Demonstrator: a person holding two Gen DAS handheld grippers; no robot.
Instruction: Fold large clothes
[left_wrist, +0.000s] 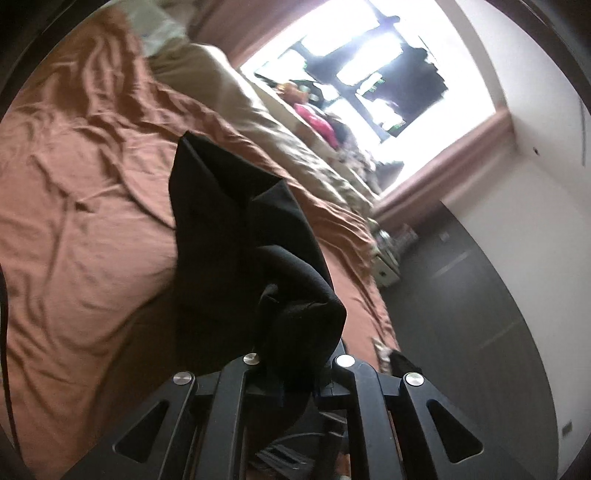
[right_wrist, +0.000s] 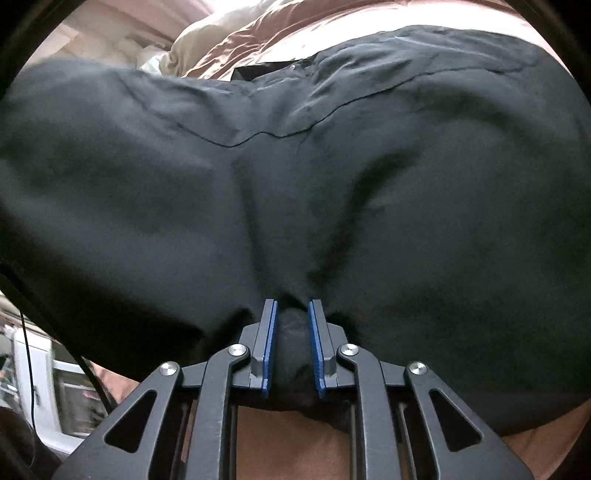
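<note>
Right tool (right_wrist: 291, 325): pinching a bunched fold of the near hem of the garment (right_wrist: 295, 177).
Left tool (left_wrist: 295, 354): pressed together on a lifted corner of the same black cloth.
Garment: spread on the bed (left_wrist: 74, 221); looks soft, light, limp, likely to sag.
Hold: edges, corners.
</note>
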